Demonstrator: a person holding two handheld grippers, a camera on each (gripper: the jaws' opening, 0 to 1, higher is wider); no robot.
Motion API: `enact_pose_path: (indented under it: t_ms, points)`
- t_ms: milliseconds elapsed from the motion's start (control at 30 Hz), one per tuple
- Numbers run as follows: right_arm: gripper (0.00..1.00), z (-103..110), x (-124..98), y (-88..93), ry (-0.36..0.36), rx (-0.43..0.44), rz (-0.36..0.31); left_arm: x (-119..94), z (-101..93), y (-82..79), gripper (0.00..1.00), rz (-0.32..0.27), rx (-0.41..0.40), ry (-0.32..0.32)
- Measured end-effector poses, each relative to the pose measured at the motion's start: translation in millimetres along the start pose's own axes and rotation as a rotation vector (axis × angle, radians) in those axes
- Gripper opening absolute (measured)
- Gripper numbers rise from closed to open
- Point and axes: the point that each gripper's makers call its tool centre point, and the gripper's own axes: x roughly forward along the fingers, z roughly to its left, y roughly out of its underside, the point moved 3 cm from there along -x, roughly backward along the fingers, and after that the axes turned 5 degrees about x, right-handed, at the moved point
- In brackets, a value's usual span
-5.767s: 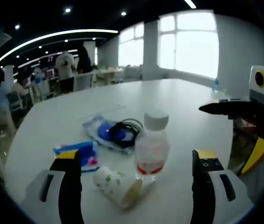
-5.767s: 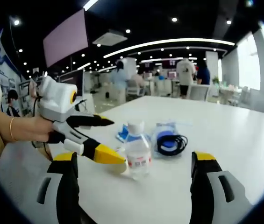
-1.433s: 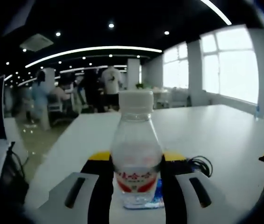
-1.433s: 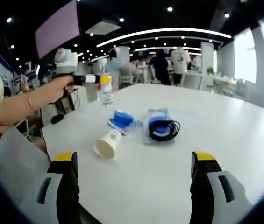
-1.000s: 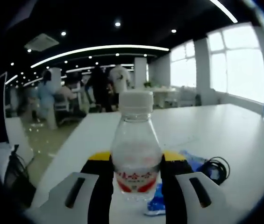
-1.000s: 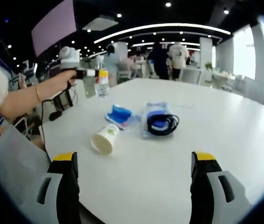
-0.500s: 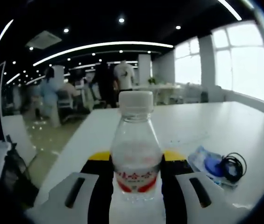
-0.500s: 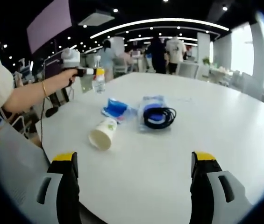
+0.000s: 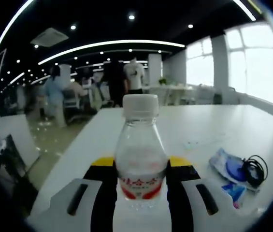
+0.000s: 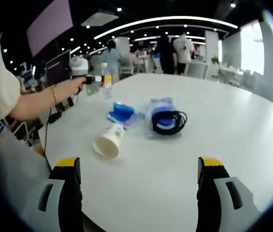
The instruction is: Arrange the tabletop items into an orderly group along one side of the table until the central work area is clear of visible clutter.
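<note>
My left gripper (image 9: 140,186) is shut on a clear plastic bottle (image 9: 140,159) with a white cap and a red label, held upright above the white table (image 9: 199,125). In the right gripper view the same bottle (image 10: 106,86) is at the table's far left edge, held by the left gripper (image 10: 97,79) in a person's hand. A paper cup (image 10: 108,140) lies on its side. Behind it are a blue packet (image 10: 121,112) and a clear bag with a black cable (image 10: 168,119). My right gripper (image 10: 139,193) is open, with nothing between its fingers.
The clear bag with the cable (image 9: 245,167) and the blue packet (image 9: 236,192) lie to the right in the left gripper view. Several people (image 9: 126,77) stand among desks beyond the table. The person's arm (image 10: 35,104) reaches in from the left. Bare tabletop (image 10: 213,130) spreads to the right.
The left gripper has carried the bottle further toward the table's left edge; bag and packet have slid rightward in its view. The right gripper's view has shifted slightly; cup, packet and bag lie unmoved.
</note>
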Motion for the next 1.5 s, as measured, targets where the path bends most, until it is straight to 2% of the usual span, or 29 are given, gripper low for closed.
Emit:
enact_pose_path:
  t_ms: [133, 400, 567, 667, 700, 800, 1033, 1200, 1500]
  points:
    - [0.99, 0, 3, 0.0, -0.004, -0.001, 0.003, 5, 2.0, 5.6, 0.35, -0.002, -0.015, -0.013]
    - [0.99, -1, 7, 8.4, -0.006, 0.014, 0.025, 16, 8.4, 13.5, 0.35, -0.012, 0.020, -0.042]
    - [0.99, -2, 11, 10.4, -0.009, 0.015, 0.036, 21, 9.8, 24.4, 0.36, -0.010, -0.013, -0.040]
    - [0.99, -3, 11, 11.0, -0.006, 0.019, 0.039, 22, 6.5, 29.9, 0.36, -0.018, 0.000, -0.031]
    - [0.99, -3, 11, 12.3, -0.004, 0.016, 0.045, 23, 7.0, 28.1, 0.36, -0.033, -0.001, -0.036]
    - [0.99, -3, 11, 13.2, -0.005, 0.017, 0.048, 25, 2.7, 27.1, 0.36, -0.028, 0.025, -0.024]
    - [0.99, -1, 12, 13.3, -0.014, 0.010, 0.052, 26, 2.5, 27.4, 0.36, -0.032, 0.034, -0.013]
    - [0.97, -1, 12, 13.9, -0.014, 0.005, 0.057, 22, 8.9, 32.1, 0.37, -0.047, -0.017, -0.030]
    - [0.97, 2, 13, 13.4, -0.027, 0.008, 0.054, 21, 8.7, 30.4, 0.38, -0.067, -0.002, -0.010]
